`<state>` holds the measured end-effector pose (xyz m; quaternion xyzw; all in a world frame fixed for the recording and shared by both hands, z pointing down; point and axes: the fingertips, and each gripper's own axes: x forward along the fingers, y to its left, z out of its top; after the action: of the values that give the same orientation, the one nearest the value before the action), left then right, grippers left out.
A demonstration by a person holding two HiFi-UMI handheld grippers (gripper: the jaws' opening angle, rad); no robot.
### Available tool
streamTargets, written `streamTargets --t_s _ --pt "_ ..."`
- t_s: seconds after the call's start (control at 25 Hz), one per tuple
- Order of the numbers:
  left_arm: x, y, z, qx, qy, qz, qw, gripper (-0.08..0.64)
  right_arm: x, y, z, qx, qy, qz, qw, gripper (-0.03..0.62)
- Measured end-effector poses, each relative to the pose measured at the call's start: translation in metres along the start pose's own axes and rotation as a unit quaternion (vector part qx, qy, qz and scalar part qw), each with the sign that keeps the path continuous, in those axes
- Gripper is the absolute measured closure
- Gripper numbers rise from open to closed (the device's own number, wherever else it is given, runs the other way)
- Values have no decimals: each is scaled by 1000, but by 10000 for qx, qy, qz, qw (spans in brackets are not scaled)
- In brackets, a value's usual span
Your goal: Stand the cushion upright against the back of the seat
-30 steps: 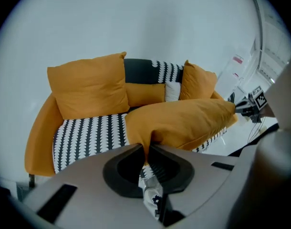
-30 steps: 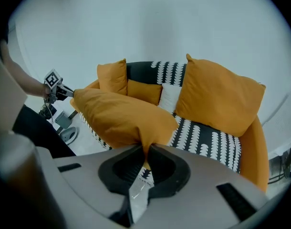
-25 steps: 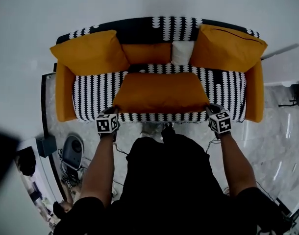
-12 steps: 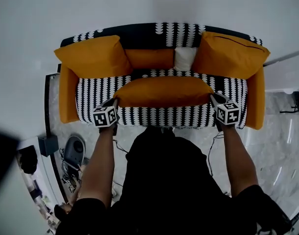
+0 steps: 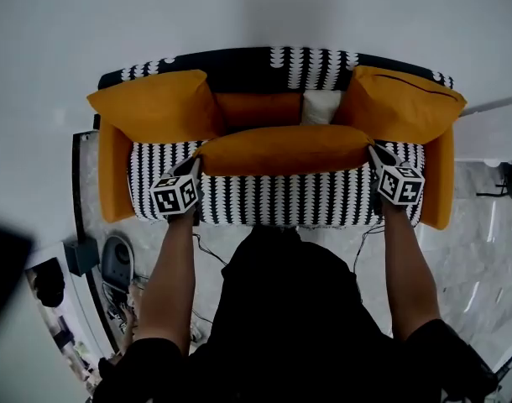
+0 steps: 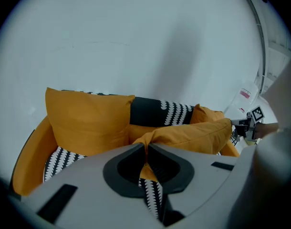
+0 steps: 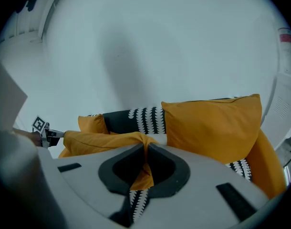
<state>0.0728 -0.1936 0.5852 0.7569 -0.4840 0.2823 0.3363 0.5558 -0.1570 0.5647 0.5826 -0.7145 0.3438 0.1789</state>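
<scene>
Our left claw [image 5: 194,167] and right claw [image 5: 374,153] are each clamped on an end corner of the orange cushion [image 5: 285,149], held over the seat [image 5: 281,201] just before the sofa back [image 5: 239,60]. It seems light and soft. The fabric bunches, so we should keep deep corner holds.

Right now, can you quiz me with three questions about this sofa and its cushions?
1. True or false: the left tongs and the right tongs each pinch an end of the long orange cushion.
2. The small cushion at the back is: A white, B green, C blue?
3. What colour are the sofa's armrests?
Key: 1 true; 2 A; 3 orange.
</scene>
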Motion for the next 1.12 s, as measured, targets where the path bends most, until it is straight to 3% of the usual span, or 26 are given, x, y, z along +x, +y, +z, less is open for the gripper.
streamTargets --t_s 0.48,0.88,1.12 --pt "42 28 72 67 -157 -144 9998 525 50 -1 57 216 -152 -162 9995 540" --pt "92 45 92 81 -123 -212 9997 525 99 -20 60 354 109 -455 9983 540" --pt "118 56 95 22 72 -204 9998 525 128 -25 60 92 403 -530 9977 540"
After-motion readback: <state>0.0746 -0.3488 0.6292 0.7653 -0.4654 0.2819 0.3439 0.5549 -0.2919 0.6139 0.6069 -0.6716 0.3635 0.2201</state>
